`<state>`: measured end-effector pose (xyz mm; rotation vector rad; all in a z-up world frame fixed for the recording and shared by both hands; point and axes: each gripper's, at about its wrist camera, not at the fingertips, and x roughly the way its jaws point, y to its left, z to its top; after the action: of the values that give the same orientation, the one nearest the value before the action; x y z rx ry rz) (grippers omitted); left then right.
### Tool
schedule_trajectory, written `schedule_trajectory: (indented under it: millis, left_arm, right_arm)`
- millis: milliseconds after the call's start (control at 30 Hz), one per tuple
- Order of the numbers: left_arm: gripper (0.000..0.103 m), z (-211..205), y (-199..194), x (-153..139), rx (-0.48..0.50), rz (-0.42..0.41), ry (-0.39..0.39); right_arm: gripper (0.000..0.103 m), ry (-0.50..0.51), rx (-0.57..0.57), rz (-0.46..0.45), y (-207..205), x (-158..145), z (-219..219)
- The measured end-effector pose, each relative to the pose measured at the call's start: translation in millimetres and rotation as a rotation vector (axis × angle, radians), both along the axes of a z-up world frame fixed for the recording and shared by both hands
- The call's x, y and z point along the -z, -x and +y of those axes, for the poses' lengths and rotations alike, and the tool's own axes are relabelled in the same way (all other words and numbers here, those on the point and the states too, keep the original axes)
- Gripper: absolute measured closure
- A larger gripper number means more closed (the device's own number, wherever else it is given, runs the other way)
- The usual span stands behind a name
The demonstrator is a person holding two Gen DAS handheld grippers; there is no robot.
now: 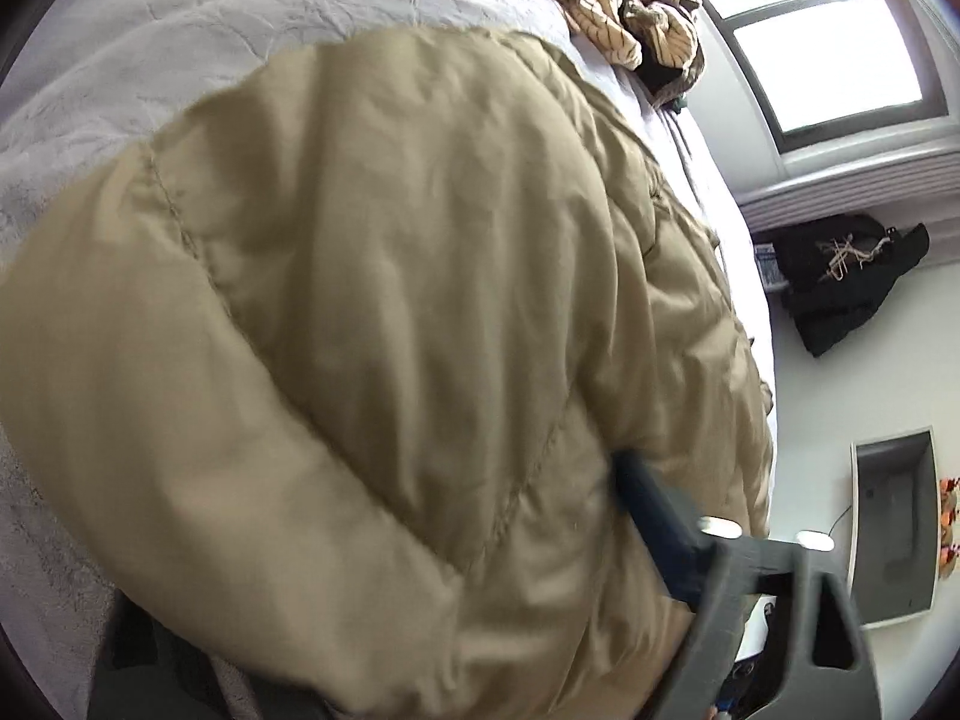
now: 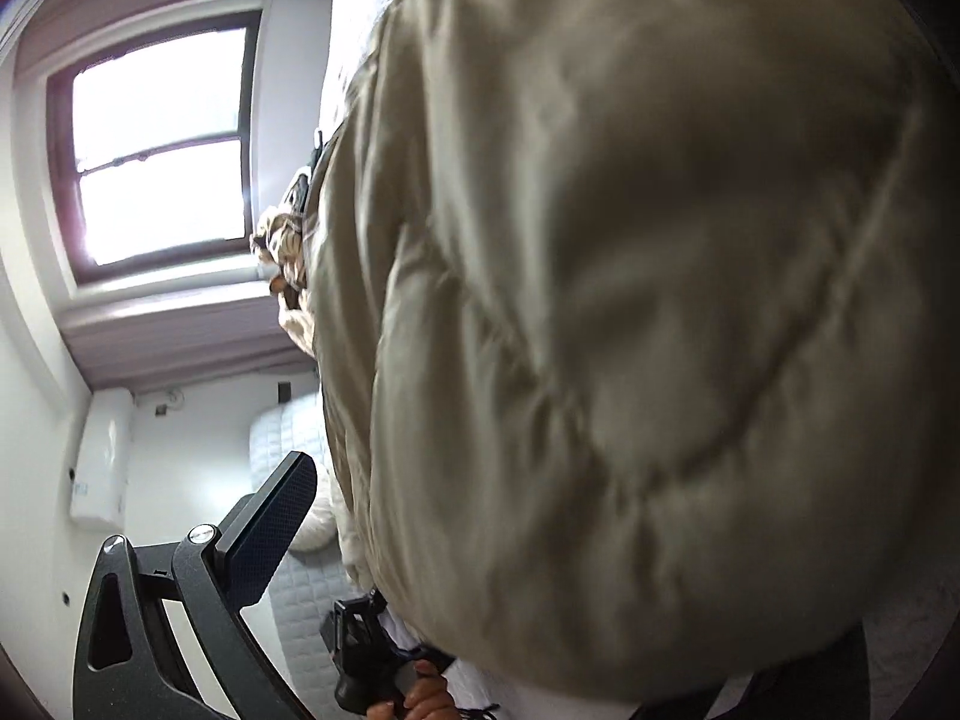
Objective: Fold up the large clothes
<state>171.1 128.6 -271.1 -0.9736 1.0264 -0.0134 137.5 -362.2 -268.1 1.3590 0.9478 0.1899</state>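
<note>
Tan coat: a big puffy tan coat point(image 1: 372, 324) fills most of both views. It lies bunched on the bed, with stitched lines across it.
Bed: the bed point(image 1: 180, 24) has a pale grey cover with a leafy pattern. It shows past the coat toward 11 o'clock in the left view.
Left hand-held gripper: the left hand-held gripper point(image 1: 636, 516) sits at 5 o'clock in its view. One dark blue finger point(image 1: 654, 528) lies against the coat. The other finger is hidden under the cloth, so whether it grips the coat cannot be told.
Right hand-held gripper: only one dark finger point(image 2: 270, 534) of the right hand-held gripper shows, at 7 o'clock. It stands clear of the coat, in the air. The other finger is hidden by the coat, so open or closed cannot be told.
Person's hand: a hand point(image 2: 420, 693) holds a black handle at 6 o'clock in the right view.
Other clothes: a striped cream heap point(image 1: 624, 12) lies on the bed at 1 o'clock in the left view.
Window: a bright window point(image 2: 159, 144) is at 10 o'clock in the right view.
Black bag: a black bag point(image 1: 840, 282) sits under the window at 3 o'clock in the left view.
</note>
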Motion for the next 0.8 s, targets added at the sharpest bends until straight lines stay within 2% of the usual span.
schedule_trajectory:
  millis: [33, 67, 100, 167, 200, 233, 333, 533, 600, 800]
  left_arm:
    - [0.058, 0.8, -1.1, -0.8, 0.012, -0.014, 0.017]
    - [0.072, 1.5, -1.4, -3.0, 0.021, -0.031, 0.033]
    - [0.077, 1.1, -1.8, -7.4, 0.036, -0.049, 0.033]
    - [0.084, -0.7, -1.5, -18.7, 0.076, -0.085, 0.012]
    - [0.084, -1.9, -0.5, -26.2, 0.095, -0.106, 0.000]
    - [0.086, -1.6, 1.0, -31.6, 0.107, -0.121, -0.005]
    - [0.087, -1.4, 9.1, -52.0, 0.147, -0.167, -0.010]
    - [0.087, 13.9, 55.9, -75.1, 0.203, -0.191, 0.043]
    - [0.087, 19.7, 79.4, -76.5, 0.218, -0.172, 0.082]
    - [0.086, 36.7, 155.2, -72.3, 0.287, -0.072, 0.096]
  right_arm:
    - [0.000, -0.006, 0.006, 0.005, -0.6, 0.7, 0.0]
    - [0.001, -0.014, 0.010, 0.009, -0.7, 1.2, -0.5]
    - [0.005, -0.027, 0.014, 0.018, -0.8, 1.3, -1.2]
    - [0.043, -0.028, 0.009, 0.051, -0.5, 2.2, -4.0]
    - [0.061, -0.027, 0.003, 0.077, -0.1, 4.3, -5.6]
    - [0.071, -0.043, 0.007, 0.072, 1.2, 5.0, -6.2]
    - [0.078, -0.063, 0.005, 0.011, 5.9, -4.5, -6.9]
    - [0.079, -0.033, -0.068, -0.067, 29.5, -38.4, -3.8]
    - [0.079, -0.030, -0.084, -0.068, 46.0, -44.9, -2.8]
    - [0.079, -0.069, -0.110, -0.025, 118.9, -46.9, 6.4]
